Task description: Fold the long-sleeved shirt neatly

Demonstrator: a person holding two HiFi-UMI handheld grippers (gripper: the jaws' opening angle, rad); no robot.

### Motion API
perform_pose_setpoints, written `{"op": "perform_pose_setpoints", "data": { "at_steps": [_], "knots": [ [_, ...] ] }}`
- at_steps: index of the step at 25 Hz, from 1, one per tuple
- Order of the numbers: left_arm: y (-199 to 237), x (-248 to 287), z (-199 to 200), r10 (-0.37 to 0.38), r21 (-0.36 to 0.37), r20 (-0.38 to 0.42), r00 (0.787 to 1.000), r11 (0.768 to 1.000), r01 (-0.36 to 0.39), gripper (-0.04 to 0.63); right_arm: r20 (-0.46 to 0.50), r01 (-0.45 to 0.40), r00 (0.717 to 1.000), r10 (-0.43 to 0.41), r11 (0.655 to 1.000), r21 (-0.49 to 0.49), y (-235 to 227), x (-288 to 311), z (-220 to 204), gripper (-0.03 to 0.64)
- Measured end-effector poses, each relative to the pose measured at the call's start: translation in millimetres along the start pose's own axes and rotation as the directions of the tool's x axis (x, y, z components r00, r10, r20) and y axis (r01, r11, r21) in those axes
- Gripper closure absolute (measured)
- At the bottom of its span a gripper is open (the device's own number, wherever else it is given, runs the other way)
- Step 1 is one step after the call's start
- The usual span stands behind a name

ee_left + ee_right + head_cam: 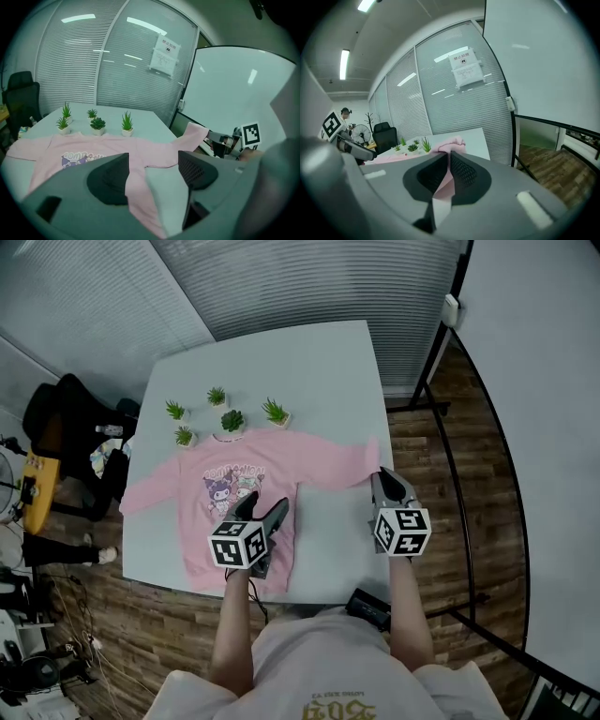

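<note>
Shirt [239,491] is laid flat, print up, mid-table, with the collar toward the far edge and the hem near the near edge. It is judged light, soft and limp. No shape is held, so unsupported parts will sag and drag.

Hold is best taken at doubled cloth: cuff, shoulder seam or hem corner. A shallow pinch on the thin knit may slip.

Right sleeve [342,465] is stretched toward the table's right edge. Its cuff [451,144] is pinched in the closed jaws of the right gripper [383,476] and raised off the top. Left sleeve [150,491] is spread to the left edge.

Left gripper [264,512] is held over the hem end nearer the right gripper, jaws wide apart, nothing gripped.

Room is an office:
- Glass wall [309,277] with blinds behind.
- Whiteboard [534,381] at right.
- Wood floor [450,521].
- Chair [56,418] at left.

Table [328,381] is white and smooth, so cloth is expected to slide when pulled. Four small plants [232,420] stand just past the collar, to be kept clear.
</note>
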State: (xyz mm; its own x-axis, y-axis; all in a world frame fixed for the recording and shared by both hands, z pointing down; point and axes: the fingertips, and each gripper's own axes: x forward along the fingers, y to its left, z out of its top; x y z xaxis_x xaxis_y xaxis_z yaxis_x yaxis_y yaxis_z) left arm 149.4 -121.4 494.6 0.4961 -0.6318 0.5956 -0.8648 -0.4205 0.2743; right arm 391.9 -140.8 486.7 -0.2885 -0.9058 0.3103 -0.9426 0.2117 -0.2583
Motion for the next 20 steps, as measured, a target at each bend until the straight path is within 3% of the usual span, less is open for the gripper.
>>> {"op": "perform_pose_setpoints", "data": {
  "at_steps": [9,20],
  "knots": [
    [29,-26,5,0.056,-0.036,0.040,0.998,0.998,-0.054,0.261,0.009,-0.049,0.999,0.050,0.998,-0.032,29,7,8,0.586],
    [66,-63,6,0.146,-0.002,0.052,0.988,0.989,-0.146,0.259,0.016,-0.118,0.993,0.120,0.989,-0.084,72,19,19,0.586]
  ]
}}
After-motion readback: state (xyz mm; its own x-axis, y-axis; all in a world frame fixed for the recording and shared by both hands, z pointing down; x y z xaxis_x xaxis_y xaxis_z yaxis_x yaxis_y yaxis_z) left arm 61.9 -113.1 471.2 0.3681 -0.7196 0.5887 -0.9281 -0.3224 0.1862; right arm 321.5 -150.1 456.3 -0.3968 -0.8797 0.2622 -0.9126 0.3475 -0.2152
